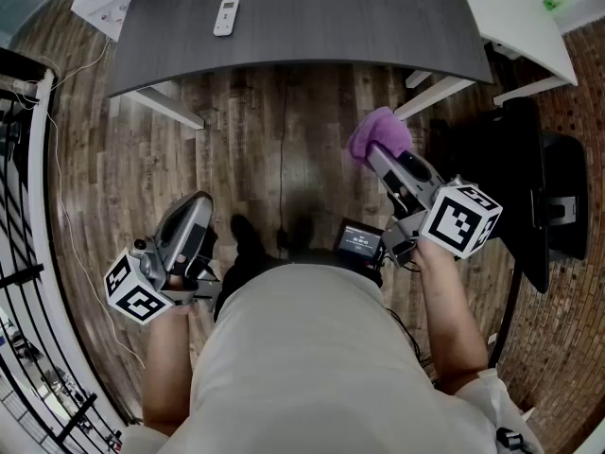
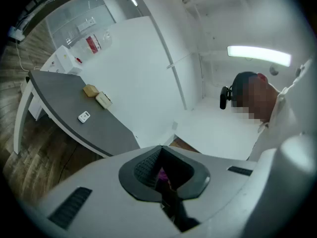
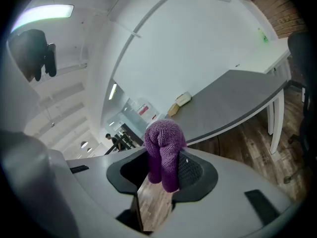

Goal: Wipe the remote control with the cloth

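The cloth (image 1: 378,136), a purple knitted wad, is clamped in the right tool (image 1: 375,155), bunched and folded over its tips so that a padded lobe sticks out in front. That is a sensible hold, I judge, since the soft bulge rather than the hard jaws is what would meet the remote control (image 1: 226,16). The remote lies flat on the grey worktop (image 1: 378,17), toward its near side and left of centre in the head view. It is well apart from both tools, which hang over the wooden floor (image 1: 255,130) close to the person's body, so wiping has not begun and the approach looks like the step in hand. The left tool (image 1: 196,206) has its jaws together; in its own view a purple fleck shows in the dark slot between them, too small to name. Carried low, it looks free to steady the remote while the other wipes, though that is only a guess. Counted: one remote, one cloth, two tools, and two small boxes farther back on the worktop — a tan box (image 2: 90,90) and a cream box (image 2: 103,100), just beside each other — plus one white carton (image 2: 67,58) off the worktop's end
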`<state>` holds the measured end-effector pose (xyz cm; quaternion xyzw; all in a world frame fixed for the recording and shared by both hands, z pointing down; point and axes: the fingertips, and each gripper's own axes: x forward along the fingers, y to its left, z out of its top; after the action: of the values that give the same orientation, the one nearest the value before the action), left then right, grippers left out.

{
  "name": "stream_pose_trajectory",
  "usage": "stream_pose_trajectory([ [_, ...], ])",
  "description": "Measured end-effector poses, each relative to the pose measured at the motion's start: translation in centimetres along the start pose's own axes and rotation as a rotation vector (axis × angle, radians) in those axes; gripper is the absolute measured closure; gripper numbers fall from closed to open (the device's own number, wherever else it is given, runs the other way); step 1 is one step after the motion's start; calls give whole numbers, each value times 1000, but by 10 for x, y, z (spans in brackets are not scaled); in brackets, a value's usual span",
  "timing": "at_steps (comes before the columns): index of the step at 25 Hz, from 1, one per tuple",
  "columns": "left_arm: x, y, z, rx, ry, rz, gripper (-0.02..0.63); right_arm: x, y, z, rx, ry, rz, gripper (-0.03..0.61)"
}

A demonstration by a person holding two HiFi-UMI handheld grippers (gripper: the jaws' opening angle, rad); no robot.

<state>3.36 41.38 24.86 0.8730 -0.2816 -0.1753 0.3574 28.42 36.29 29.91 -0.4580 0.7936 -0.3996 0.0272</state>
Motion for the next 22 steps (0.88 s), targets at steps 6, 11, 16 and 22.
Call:
stream_pose_trajectory([
  [6,0,0,-2,-9,1,7,611,-3,-3,-3,1,5,-7,442],
  [11,1,1,-1,-8,-10,12,611,3,-4,-3,-1,13,-1,442],
  [16,-3,8,-6,-36,-11,42,611,9,-8,-5,-1,27,-5,442],
  [22,3,42,12,-77,-25,42,611,34,-10,-3,-19,55,-47,442],
])
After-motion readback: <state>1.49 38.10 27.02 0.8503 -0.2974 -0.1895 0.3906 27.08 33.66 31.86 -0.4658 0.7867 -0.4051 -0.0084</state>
